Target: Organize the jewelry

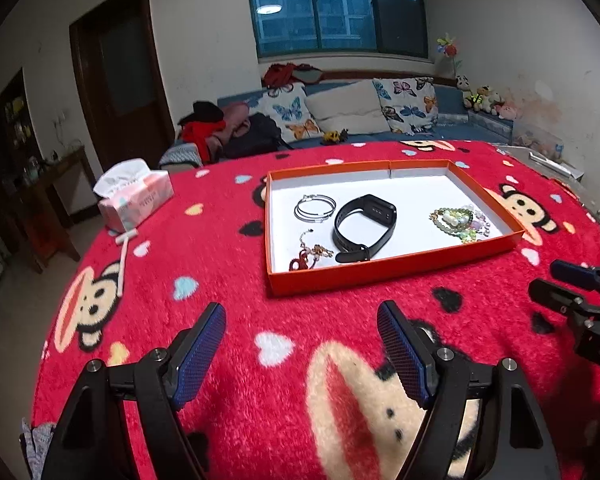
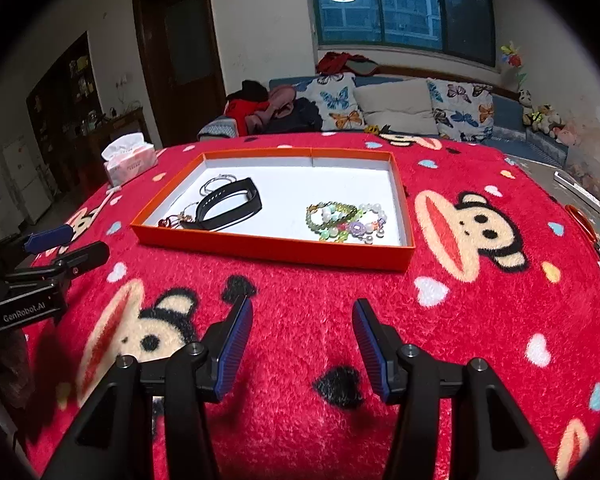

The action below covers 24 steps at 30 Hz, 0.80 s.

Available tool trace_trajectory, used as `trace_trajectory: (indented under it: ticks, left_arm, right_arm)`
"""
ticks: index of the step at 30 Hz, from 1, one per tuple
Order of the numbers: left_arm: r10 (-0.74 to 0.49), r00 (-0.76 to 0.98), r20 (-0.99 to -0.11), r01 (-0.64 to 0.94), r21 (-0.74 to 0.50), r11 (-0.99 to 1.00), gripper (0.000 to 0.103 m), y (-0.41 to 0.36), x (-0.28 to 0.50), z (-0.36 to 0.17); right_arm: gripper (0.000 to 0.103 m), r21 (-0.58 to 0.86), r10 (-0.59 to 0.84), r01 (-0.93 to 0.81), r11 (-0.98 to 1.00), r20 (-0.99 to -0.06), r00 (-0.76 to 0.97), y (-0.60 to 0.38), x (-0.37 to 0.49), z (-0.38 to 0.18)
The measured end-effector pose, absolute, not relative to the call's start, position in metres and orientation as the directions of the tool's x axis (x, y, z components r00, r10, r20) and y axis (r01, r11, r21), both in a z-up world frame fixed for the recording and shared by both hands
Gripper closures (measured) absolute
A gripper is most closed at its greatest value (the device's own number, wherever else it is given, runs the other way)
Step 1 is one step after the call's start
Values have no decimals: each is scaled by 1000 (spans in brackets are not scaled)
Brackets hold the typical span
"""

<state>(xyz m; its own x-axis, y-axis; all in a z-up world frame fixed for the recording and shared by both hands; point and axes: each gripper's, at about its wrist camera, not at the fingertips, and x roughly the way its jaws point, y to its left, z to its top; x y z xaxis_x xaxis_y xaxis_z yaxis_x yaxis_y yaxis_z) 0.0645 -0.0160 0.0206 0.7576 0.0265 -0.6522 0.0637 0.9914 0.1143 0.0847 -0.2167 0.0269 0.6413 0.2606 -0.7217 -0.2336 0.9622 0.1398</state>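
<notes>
2 grippers [image 1: 300, 354] [image 2: 302, 350] open, empty | jewelry in orange tray [image 1: 380, 276]

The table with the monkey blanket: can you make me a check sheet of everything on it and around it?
Surface: red monkey blanket covers the table.
Job's things: orange tray holds silver hoops, a black wristband, a red charm chain and bead bracelets.
Clutter: tissue box and a white stick lie on the blanket left of the tray.
Grippers: left gripper and right gripper are both open and empty, short of the tray.
Cables: nothing seen.
Surroundings: sofa with butterfly cushions, window, dark door.
</notes>
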Motion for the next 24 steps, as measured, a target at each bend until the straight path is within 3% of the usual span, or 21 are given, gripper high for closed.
trace_trajectory:
  ticks: [24]
  left_arm:
    - [51, 799, -599, 37, 134, 990, 20, -15, 57, -3]
  right_arm:
    - [46, -6, 167, -231, 973, -670, 723, -202, 75, 26]
